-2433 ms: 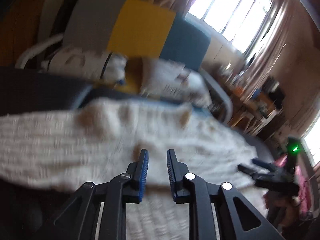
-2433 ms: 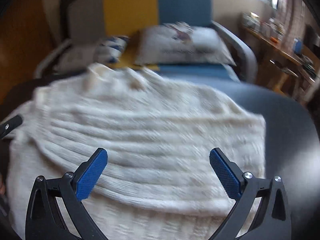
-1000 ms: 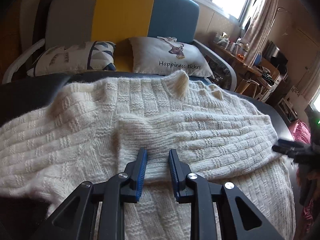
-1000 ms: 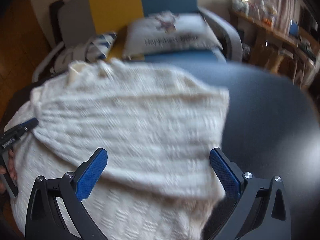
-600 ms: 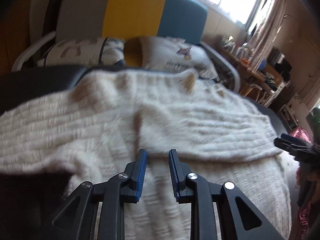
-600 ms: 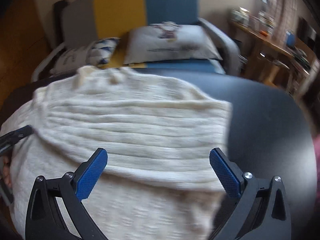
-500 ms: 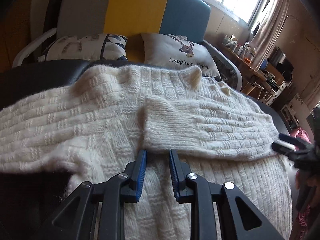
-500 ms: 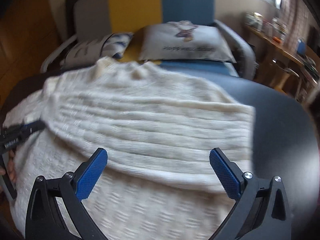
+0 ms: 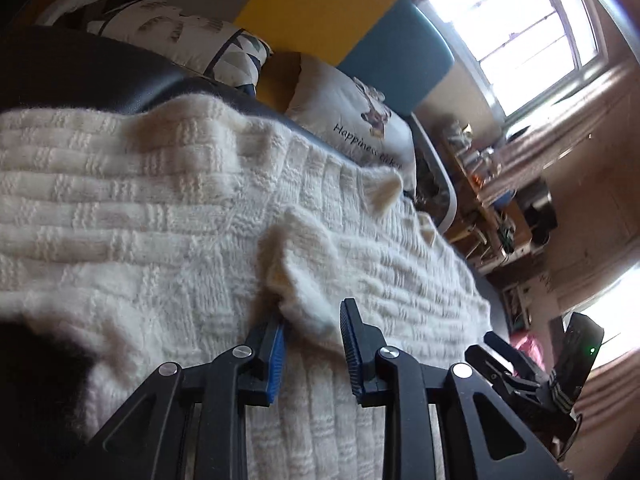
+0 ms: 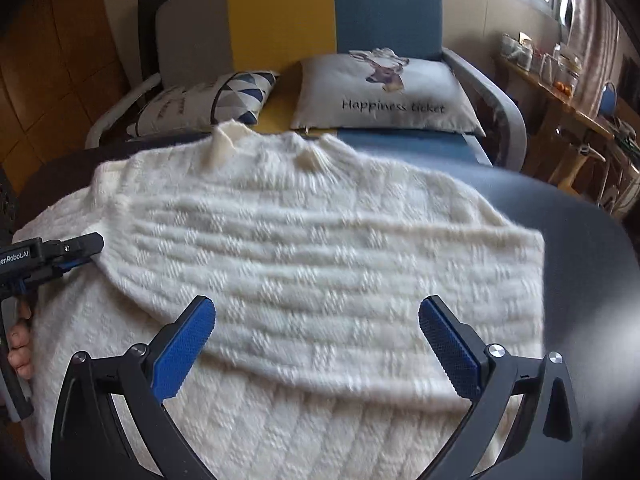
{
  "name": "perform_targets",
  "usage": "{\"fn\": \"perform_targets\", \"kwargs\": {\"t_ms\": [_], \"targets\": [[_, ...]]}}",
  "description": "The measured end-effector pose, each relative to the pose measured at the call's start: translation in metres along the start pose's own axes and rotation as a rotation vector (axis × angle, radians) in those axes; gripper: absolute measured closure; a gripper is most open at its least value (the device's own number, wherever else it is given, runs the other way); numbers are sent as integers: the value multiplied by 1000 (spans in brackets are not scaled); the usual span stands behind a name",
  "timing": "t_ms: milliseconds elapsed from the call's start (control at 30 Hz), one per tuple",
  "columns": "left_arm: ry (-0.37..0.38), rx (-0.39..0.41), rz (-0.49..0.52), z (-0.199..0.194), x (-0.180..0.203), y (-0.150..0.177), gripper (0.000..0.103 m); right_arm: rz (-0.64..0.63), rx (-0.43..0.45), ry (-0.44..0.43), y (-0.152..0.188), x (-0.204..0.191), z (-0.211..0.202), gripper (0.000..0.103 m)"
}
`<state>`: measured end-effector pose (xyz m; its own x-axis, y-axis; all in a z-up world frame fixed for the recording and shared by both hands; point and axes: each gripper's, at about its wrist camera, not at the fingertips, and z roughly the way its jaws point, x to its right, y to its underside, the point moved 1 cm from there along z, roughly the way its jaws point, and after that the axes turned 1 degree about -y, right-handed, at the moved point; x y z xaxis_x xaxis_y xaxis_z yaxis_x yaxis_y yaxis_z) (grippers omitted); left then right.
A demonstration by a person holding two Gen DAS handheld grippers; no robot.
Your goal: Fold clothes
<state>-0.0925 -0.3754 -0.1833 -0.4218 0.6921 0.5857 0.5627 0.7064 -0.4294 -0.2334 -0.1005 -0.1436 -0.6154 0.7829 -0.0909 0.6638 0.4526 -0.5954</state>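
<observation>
Cream knit sweater (image 10: pixel 320 248) flat; left tongs (image 9: pixel 312 344) straddle cuff (image 9: pixel 304 296); right tongs (image 10: pixel 316 336) wide.

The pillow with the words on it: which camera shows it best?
The right wrist view: the pillow faces the camera and the whole line "Happiness ticket" can be read. In the left wrist view the same pillow is tilted, and the sweater hides its lower edge.

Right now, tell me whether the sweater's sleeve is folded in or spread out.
Folded in. The sleeve lies across the sweater body, its cuff between the left gripper fingers.
</observation>
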Motion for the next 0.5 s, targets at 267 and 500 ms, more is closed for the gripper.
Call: {"fn": "perform_targets", "kwargs": {"t_ms": [267,500], "targets": [[-148,87,127,-3,14,14,93,-176,-20,19,-38,-61,54,0],[-110,57,115,-11,2,12,92,-176,-32,-21,-55,-70,71,0]]}}
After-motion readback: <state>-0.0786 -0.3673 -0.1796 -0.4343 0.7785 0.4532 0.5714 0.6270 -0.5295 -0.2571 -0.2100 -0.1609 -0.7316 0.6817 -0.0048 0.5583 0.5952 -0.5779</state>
